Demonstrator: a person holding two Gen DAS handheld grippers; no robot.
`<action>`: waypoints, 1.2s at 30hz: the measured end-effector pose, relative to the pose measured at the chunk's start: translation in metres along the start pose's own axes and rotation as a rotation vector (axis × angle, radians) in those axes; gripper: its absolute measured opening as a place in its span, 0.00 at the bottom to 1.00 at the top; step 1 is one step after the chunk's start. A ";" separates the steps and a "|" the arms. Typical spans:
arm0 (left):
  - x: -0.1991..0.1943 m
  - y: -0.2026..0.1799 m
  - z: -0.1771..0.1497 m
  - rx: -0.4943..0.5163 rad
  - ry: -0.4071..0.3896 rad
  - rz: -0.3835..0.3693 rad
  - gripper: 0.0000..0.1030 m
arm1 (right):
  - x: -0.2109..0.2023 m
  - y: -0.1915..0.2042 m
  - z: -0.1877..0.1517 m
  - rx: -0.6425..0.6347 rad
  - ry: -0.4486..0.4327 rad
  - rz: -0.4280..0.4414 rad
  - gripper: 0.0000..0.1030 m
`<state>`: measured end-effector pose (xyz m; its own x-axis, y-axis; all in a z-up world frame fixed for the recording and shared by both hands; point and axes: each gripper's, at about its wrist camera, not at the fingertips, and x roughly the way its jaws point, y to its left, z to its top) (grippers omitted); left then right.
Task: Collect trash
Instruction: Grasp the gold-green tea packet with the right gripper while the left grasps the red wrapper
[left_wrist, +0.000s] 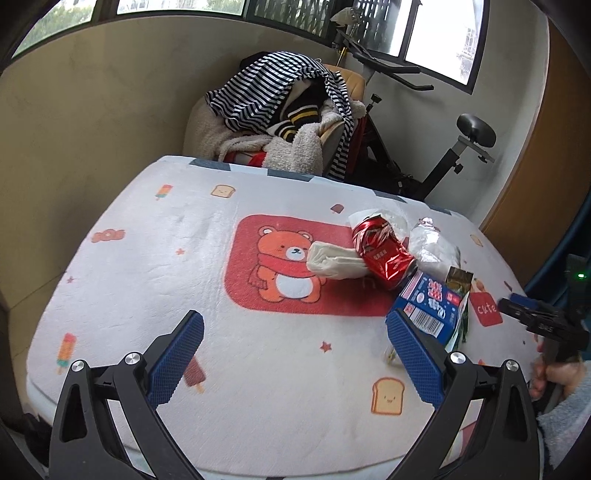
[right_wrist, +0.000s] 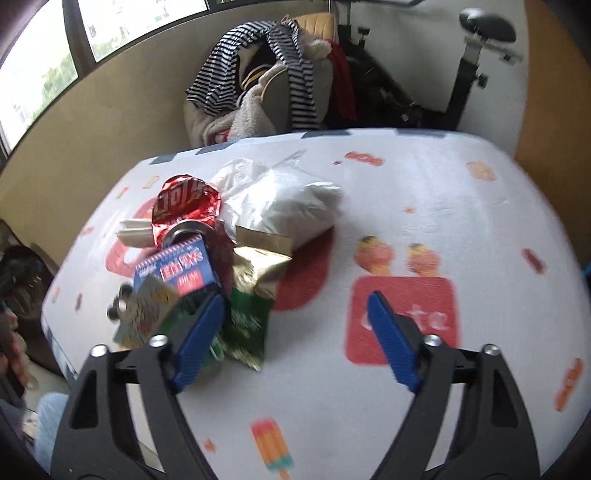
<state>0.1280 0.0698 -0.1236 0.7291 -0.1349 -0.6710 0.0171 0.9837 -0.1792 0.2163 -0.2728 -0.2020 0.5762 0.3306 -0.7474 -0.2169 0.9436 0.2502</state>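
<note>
the left gripper (left_wrist: 295, 354) sits in the lower middle of the left wrist view, its blue-padded fingers spread wide apart with nothing between them, over a white tablecloth (left_wrist: 147, 266) printed with a bear, toast slices and ice lollies; the trash lies in a cluster at the right of centre in that view: a crushed red can (left_wrist: 380, 254), a folded white tissue pack (left_wrist: 334, 260) touching the can's left side, a crumpled white plastic bag (left_wrist: 432, 243) just to the can's right, and a blue carton (left_wrist: 430, 304) just below the can, right beside the gripper's right finger; the right gripper (left_wrist: 535, 317) shows at the right edge of that view, a hand (left_wrist: 554, 373) below it;

in the right wrist view the right gripper (right_wrist: 297, 332) fills the lower middle, jaws likewise wide apart and holding nothing; the heap sits left of centre there, with the blue carton (right_wrist: 177, 267), a gold and green foil wrapper (right_wrist: 255, 295) and a patterned small box (right_wrist: 147, 314) close by its left finger; the frame is blurred; clothes draped over a chair (right_wrist: 258, 85) and an exercise bike (right_wrist: 469, 66) stand beyond the table in the upper part of the frame.
</note>
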 end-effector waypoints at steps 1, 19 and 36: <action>0.003 0.000 0.002 -0.005 0.003 -0.008 0.94 | 0.006 0.000 0.002 0.009 0.009 0.009 0.70; 0.038 0.004 0.005 -0.094 0.088 -0.125 0.84 | 0.006 0.008 -0.001 -0.023 -0.030 -0.015 0.25; 0.128 -0.052 0.074 0.052 0.204 -0.195 0.52 | -0.028 -0.027 -0.027 0.028 -0.066 -0.046 0.25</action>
<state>0.2713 0.0106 -0.1467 0.5556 -0.3381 -0.7596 0.1822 0.9409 -0.2855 0.1847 -0.3080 -0.2044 0.6359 0.2869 -0.7165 -0.1676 0.9575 0.2347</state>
